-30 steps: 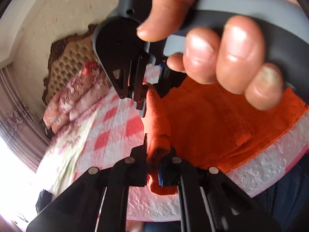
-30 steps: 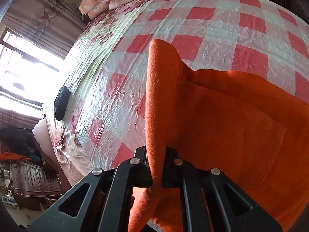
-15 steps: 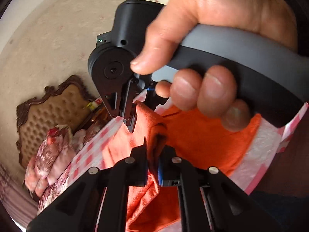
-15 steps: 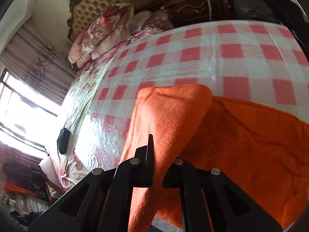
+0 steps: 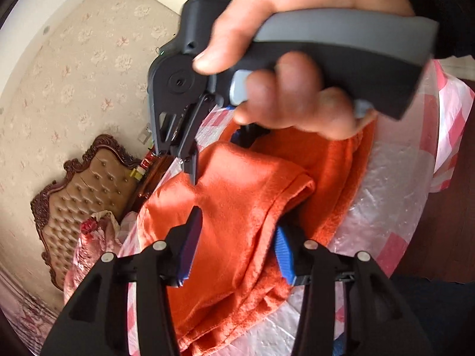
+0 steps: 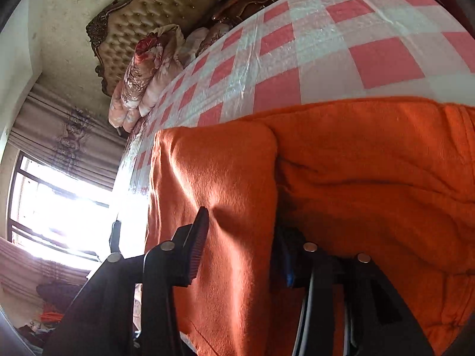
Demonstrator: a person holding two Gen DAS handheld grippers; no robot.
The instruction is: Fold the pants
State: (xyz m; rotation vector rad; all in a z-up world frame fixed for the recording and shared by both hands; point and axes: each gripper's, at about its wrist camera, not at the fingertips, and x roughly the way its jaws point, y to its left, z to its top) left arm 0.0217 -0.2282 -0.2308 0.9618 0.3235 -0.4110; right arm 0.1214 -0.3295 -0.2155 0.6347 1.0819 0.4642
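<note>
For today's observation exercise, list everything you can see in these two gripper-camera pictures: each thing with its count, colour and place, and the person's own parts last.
pants: one, orange, lying on the bed with one layer folded over, an edge between each gripper's open jaws.
bed cover: one, pink and white checked, shiny, under the pants.
headboard: one, tan tufted with dark carved frame, at the far end of the bed.
bedding: one rolled pile, pink floral, against the headboard.
window: one, bright, left of the bed.
curtains: grey patterned, beside the window.
left gripper: black with blue pads, jaws just opened, pants between them.
right gripper: black, jaws just opened, pants between them.
hand: one, holding the right gripper's handle.
</note>
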